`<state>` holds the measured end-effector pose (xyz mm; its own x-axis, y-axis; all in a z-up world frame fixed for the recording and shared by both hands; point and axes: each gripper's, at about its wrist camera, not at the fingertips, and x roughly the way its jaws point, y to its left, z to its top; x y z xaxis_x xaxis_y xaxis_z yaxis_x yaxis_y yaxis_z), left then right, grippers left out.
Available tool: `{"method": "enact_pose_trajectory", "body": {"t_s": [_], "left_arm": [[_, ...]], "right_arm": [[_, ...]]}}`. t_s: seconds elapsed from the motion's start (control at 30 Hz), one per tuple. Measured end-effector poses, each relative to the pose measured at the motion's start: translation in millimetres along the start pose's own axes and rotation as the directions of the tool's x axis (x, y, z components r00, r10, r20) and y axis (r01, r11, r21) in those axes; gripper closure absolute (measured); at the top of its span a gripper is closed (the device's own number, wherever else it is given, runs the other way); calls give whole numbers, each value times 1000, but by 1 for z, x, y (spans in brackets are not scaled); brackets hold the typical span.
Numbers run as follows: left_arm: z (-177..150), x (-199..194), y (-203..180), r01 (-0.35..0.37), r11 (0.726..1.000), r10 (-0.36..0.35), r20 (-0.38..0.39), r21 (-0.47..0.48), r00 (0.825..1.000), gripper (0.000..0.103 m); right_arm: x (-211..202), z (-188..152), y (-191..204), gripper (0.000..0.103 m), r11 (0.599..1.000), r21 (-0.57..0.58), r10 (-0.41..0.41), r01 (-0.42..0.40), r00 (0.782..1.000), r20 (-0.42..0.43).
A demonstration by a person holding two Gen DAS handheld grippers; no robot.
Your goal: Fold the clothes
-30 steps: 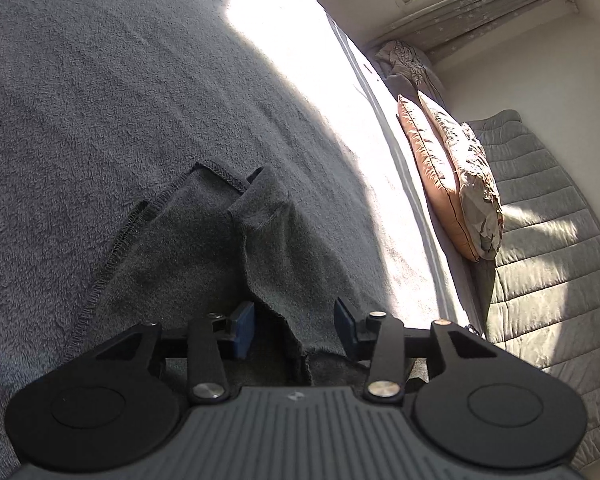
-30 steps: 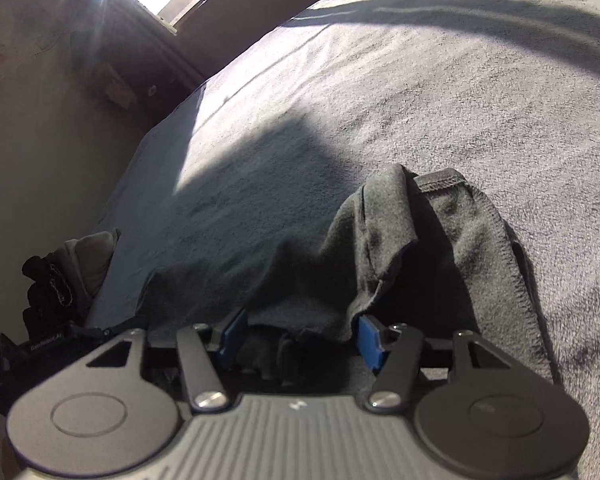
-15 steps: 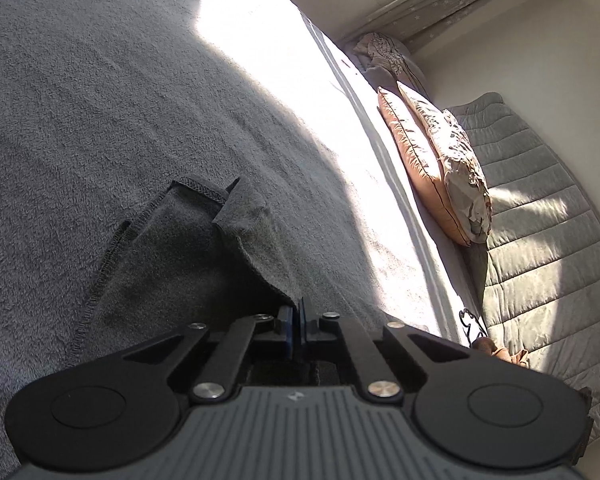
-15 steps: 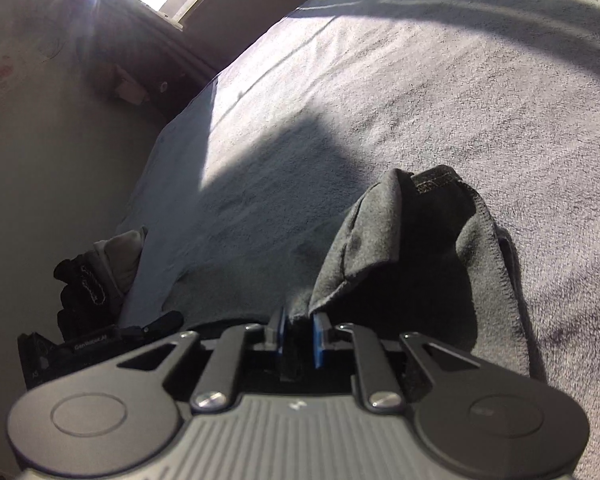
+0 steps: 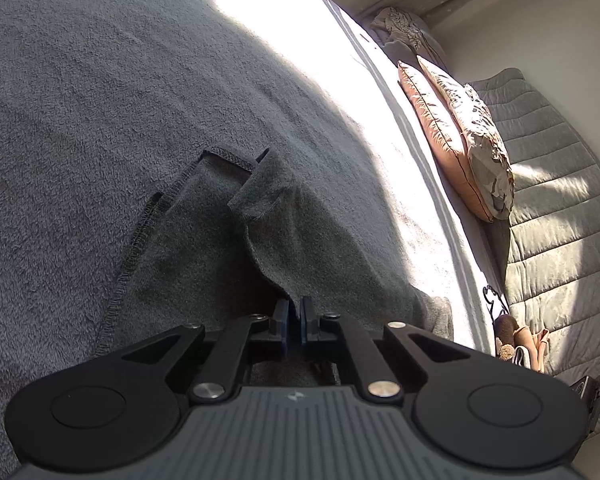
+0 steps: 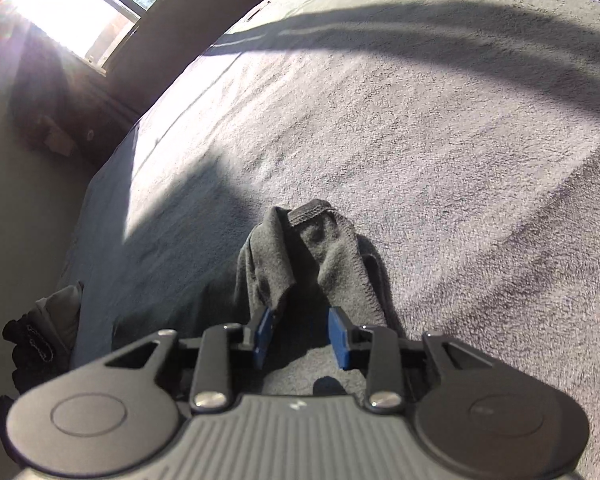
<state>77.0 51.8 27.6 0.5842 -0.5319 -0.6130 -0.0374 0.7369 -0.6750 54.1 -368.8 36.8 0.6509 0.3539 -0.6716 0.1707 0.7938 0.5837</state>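
Observation:
A dark grey fleece garment (image 5: 204, 240) with a stitched hem lies crumpled on the grey bed blanket (image 5: 80, 80). My left gripper (image 5: 295, 318) is shut on a raised fold of the garment at its near edge. In the right wrist view the same garment (image 6: 300, 256) is bunched in a narrow heap just ahead of my right gripper (image 6: 302, 338). The right gripper is open, its blue pads apart, with a drooping fold of cloth hanging at the left pad (image 6: 263, 334).
Two cushions (image 5: 456, 140) lean at the bed's far right beside a quilted grey cover (image 5: 560, 220). Small items (image 5: 520, 344) lie at the bed's edge. In the right wrist view a window (image 6: 80, 8) glares upper left and dark clothes (image 6: 36, 344) sit at the left.
Both grippers closed on the garment half a second ago. The left stays shut on its fold. The right has opened again and the garment now lies more bunched and further ahead.

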Motion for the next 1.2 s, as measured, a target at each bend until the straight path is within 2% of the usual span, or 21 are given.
{"method": "enact_pose_trajectory", "body": {"t_s": [0.03,0.1,0.13,0.23,0.27,0.33,0.37,0.4,0.47,0.53,0.6,0.67,0.83,0.93,1.07,1.2], "left_arm": [[2,-4,0,2,1000,-2,14,3,1000,99],[7,-10,2,-6,1000,6,44,7,999,91],[10,-12,5,-17,1000,17,59,4,998,88],[19,-14,10,-47,999,48,99,-6,994,64],[21,-12,11,-50,999,51,101,-8,994,63],[24,-8,12,-55,998,56,103,-8,993,62],[25,-5,11,-59,998,58,105,4,993,61],[26,-3,9,-63,998,60,110,16,992,59],[28,2,5,-68,997,63,120,44,991,60],[30,7,1,-61,995,51,126,82,991,65],[30,8,-3,-59,994,46,135,97,990,96],[30,7,-4,-55,994,42,142,92,989,95],[29,-8,4,-43,999,40,157,12,987,96],[26,-14,5,-53,998,49,158,22,986,96],[21,-8,9,-106,993,98,137,56,986,96],[20,-4,12,-127,989,117,126,72,985,96]], "right_arm": [[-3,2,1,57,1000,-12,-7,8,1000,26],[1,3,10,49,996,-91,-9,13,999,46],[6,2,14,48,992,-123,-16,21,999,43],[19,-1,23,48,987,-161,-13,16,1000,20],[19,-2,23,49,987,-162,-12,15,1000,22],[19,-2,23,52,986,-163,-10,14,1000,25],[19,-2,23,58,986,-164,-9,14,1000,26],[19,-3,23,70,986,-165,-9,13,1000,28],[19,-3,24,91,986,-166,-7,12,1000,31],[19,-4,24,92,986,-167,-5,11,999,34],[18,-4,24,94,986,-167,-3,9,999,36],[14,0,18,95,992,-125,23,-18,999,36],[2,8,6,96,996,-22,90,-90,995,32],[-5,9,4,97,992,8,122,-122,992,21],[10,6,-7,97,999,29,44,-43,999,-29],[24,1,-8,96,1000,-3,6,-6,1000,-16]]}}
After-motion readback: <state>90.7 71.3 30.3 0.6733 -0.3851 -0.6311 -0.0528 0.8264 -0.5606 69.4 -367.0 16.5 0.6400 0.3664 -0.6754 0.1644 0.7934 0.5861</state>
